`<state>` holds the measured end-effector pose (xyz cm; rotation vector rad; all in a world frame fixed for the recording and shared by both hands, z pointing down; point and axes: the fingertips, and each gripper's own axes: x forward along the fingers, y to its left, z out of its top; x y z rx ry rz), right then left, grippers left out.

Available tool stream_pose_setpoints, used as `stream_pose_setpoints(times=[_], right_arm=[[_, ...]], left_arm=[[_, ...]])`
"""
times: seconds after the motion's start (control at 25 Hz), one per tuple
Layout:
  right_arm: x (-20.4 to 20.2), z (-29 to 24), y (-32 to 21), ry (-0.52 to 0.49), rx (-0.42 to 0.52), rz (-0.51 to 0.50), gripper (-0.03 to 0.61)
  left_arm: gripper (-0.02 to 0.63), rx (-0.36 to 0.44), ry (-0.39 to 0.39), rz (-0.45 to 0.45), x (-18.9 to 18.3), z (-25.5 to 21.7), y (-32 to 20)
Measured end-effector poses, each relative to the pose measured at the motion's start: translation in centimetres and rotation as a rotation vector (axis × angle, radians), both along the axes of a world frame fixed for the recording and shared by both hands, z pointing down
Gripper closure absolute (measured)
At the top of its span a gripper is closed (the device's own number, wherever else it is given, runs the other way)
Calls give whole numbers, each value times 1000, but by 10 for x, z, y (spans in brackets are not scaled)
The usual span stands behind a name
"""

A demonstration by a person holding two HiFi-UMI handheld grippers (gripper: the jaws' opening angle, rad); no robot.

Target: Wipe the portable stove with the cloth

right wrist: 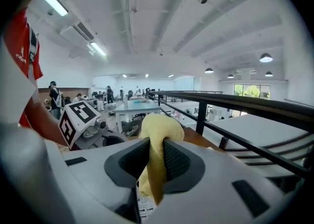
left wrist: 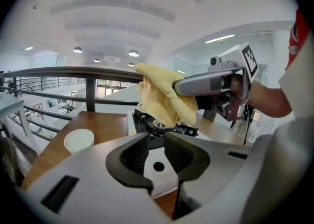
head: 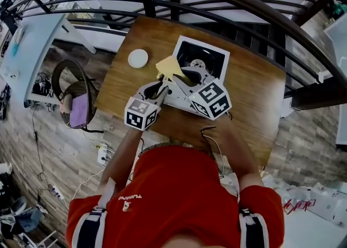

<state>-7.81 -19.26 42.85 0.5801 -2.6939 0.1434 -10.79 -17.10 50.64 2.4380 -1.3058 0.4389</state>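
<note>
Two grippers and one cloth [right wrist: 159, 130] — which of them has it?

It is the right gripper [right wrist: 156, 161]. Its jaws are closed on the yellow fabric; a fold stands up above them and the rest hangs down. The left gripper [left wrist: 156, 142] has its jaws apart with nothing between them. Through the gap I see only the portable stove [left wrist: 189, 131].

And where is the cloth against the stove?

Above it, not on it. In the left gripper view it hangs over the black burner, and I cannot see that it touches. The stove stands on the wooden worktop [head: 255, 89], and a white round dish [head: 137, 58] is near it, apart.

So which step is this?

I judge that there is no wiping contact at this moment — the cloth is in the air over the stove. The next move calls for lowering the right gripper until the loose part lies flat on the stove, then making a stroke with light pressure. The burner grate can catch the fabric, so it is better to go around it. The free left gripper could steady the stove body if it slides.
</note>
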Motion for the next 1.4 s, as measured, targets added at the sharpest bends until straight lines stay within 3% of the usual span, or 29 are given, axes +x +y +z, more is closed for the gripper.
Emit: stream_pose_setpoints(times=[0.24, 0.44, 0.72, 1.0, 1.4], right_arm=[[53, -43, -2, -193, 67, 177, 489], [83, -69, 16, -357, 139, 238, 489], [117, -90, 33, -440, 249, 342, 489], [134, -85, 49, -461, 280, 421, 491], [133, -87, 55, -445, 290, 425, 491]], left_arm=[[531, 185, 103, 10, 20, -61, -6], [565, 317, 165, 4, 29, -107, -4], [602, 445, 200, 7, 31, -143, 3], [604, 487, 231, 63, 48, -155, 12], [604, 480, 245, 86, 51, -153, 16]])
